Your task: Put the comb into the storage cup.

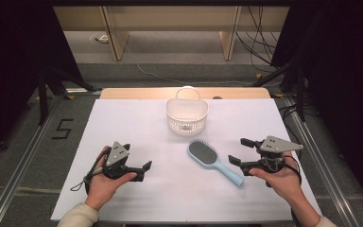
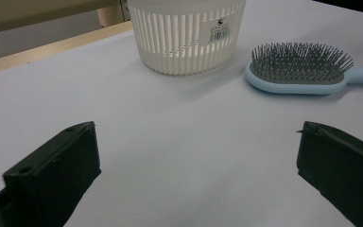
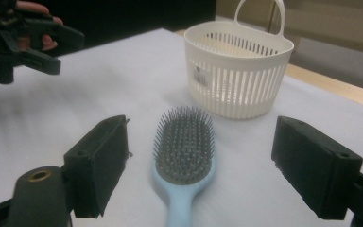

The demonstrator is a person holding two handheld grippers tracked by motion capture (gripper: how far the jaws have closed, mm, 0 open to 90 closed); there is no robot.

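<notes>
Between the black jaws of the right tongs (image 3: 198,165), which stand wide apart and hold nothing, the hairbrush (image 3: 184,161) lies bristles-up on the table (image 3: 99,94), its pale blue handle running back toward the camera of the right gripper view. In the high view the right tongs (image 1: 238,150) sit just beside the handle end, apart from it, while the left tongs (image 1: 146,169) rest well off to the left, also spread open and empty.

The hairbrush (image 1: 213,161) looks like a light, stiff plastic thing: an oval paddle head with a grey cushion pad and rows of thin pins, then a narrow, smooth, rounded handle. The handle is probably the best place to close on, across its width near where it meets the head; the glossy plastic may be slippery, so a squeeze square to its sides should hold better than one at the very tip. The pins would likely bend and give poor purchase, and the cushion is soft.

Just beyond the head stands a white plastic basket (image 1: 186,115), near but not touching. It has slotted, ribbed walls, a loop handle at the back rim and a small label on its front. It seems light and likely to slide on the smooth white table cover if nudged.
</notes>
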